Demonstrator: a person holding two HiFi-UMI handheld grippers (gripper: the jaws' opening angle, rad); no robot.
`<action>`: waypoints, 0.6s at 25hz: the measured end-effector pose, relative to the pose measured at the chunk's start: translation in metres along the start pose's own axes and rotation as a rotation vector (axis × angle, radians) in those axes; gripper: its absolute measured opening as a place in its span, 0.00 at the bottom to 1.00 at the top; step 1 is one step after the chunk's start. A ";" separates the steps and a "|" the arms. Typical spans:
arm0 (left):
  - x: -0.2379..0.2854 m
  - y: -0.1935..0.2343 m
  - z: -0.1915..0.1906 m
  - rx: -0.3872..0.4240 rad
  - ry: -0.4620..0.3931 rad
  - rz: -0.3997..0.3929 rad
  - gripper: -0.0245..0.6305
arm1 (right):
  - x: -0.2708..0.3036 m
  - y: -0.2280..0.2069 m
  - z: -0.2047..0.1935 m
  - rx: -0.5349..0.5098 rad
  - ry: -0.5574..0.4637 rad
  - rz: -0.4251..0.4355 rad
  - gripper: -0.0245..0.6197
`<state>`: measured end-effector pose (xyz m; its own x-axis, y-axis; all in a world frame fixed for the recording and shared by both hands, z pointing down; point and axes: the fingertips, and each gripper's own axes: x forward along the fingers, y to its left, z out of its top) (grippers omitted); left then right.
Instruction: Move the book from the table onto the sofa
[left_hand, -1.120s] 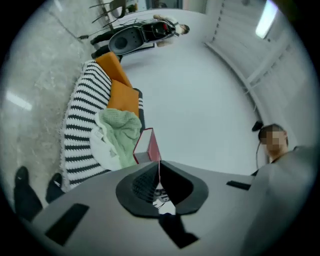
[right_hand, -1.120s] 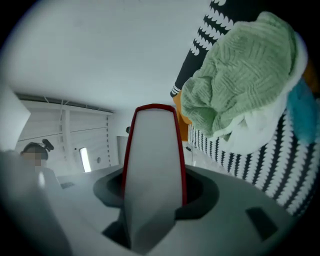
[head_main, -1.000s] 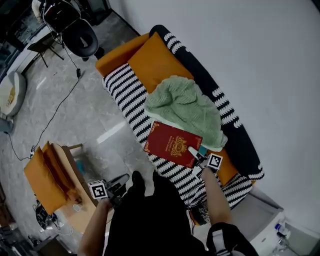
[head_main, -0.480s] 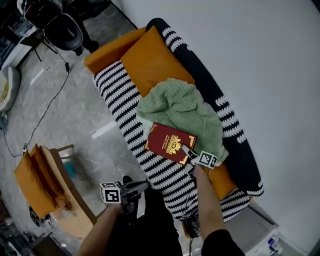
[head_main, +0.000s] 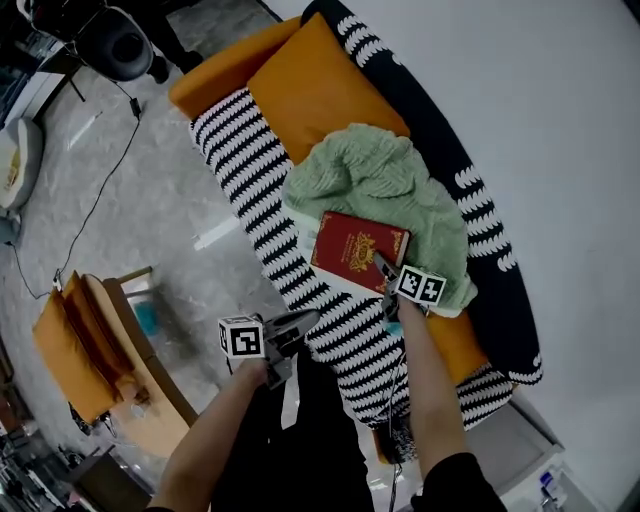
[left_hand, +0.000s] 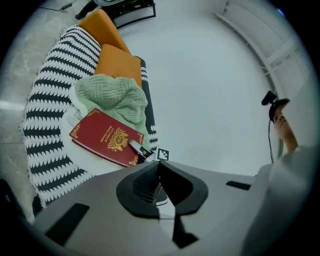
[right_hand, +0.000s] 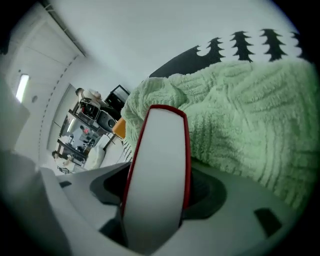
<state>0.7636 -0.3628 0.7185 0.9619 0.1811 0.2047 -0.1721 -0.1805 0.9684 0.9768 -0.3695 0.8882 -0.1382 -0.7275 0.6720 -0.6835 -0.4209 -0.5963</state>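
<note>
The red book (head_main: 355, 248) with a gold crest lies flat on a white cloth on the striped sofa (head_main: 250, 170), against the green knitted blanket (head_main: 390, 180). My right gripper (head_main: 383, 270) reaches over the book's near corner. In the right gripper view the book's white page edge (right_hand: 157, 165) stands between the jaws with a dark gap at each side. The jaws have just been opening round it. My left gripper (head_main: 305, 318) is shut and empty, in front of the sofa's near edge. From the left gripper view I see the book (left_hand: 102, 137) ahead.
An orange cushion (head_main: 315, 85) leans on the sofa's back beyond the blanket. An orange wooden table (head_main: 100, 340) stands on the grey floor at the left. A black office chair (head_main: 120, 45) and a floor cable (head_main: 100, 190) are farther off. A white wall runs behind the sofa.
The book has gone from the sofa's front edge further in, against the blanket. The right gripper went with it. The left gripper has swung from near the table toward the sofa's front.
</note>
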 end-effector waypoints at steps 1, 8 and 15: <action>0.001 0.000 -0.001 -0.003 0.003 0.002 0.05 | -0.002 -0.005 0.001 -0.021 0.003 -0.028 0.49; 0.005 -0.004 -0.008 0.002 0.023 0.009 0.05 | -0.036 -0.043 0.005 0.014 -0.040 -0.119 0.57; 0.010 -0.016 -0.009 0.005 0.012 -0.004 0.05 | -0.076 -0.009 -0.016 0.227 -0.093 0.148 0.57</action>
<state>0.7746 -0.3494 0.7059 0.9601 0.1931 0.2023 -0.1670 -0.1845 0.9685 0.9816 -0.3020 0.8495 -0.1511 -0.8319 0.5339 -0.4812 -0.4099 -0.7749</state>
